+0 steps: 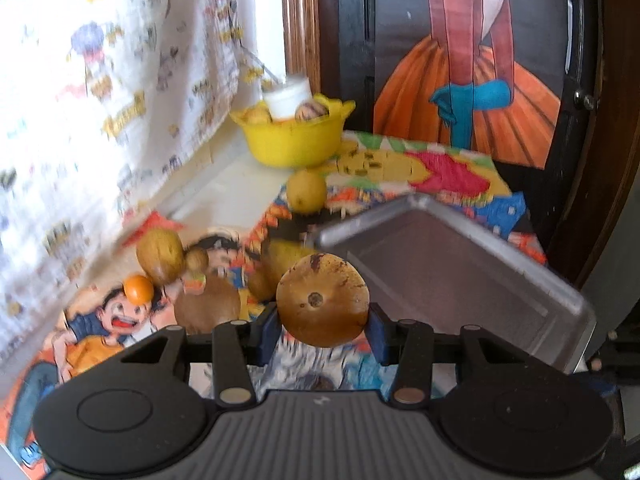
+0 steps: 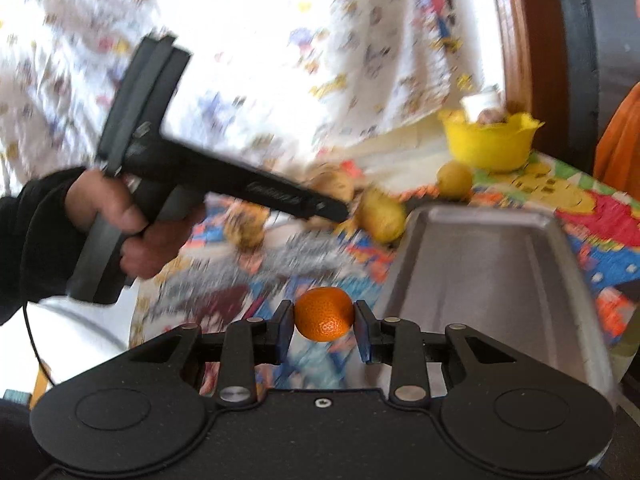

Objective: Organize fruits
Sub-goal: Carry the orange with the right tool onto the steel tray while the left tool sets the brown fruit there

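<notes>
Closest in the left wrist view, the left gripper has its blue pads closed on a round brown fruit, one pad on each side, the jaws spread partway to fit it. The fruit hangs above the colourful printed cloth, just left of the near corner of the metal tray. The tray is bare inside, its raised rim running back toward the right edge of the table.

In the right wrist view the right gripper pinches a small orange between nearly closed pads, clear of the cloth, with the tray's left wall just beside it on the right.

Loose fruit lies on the cloth left of the tray: a second small orange, a brown fruit behind it, another brown one partly hidden by the left gripper's finger, and a yellow-green fruit near the tray's far corner. Behind that one, close to the table's back edge, sits a yellow bowl with a white cup and more fruit in it.

A patterned curtain hangs along the left side of the table, and a dark door with a painted figure closes in the back. From the right, a hand in a dark sleeve grips the left tool's handle over the left end of the table.
</notes>
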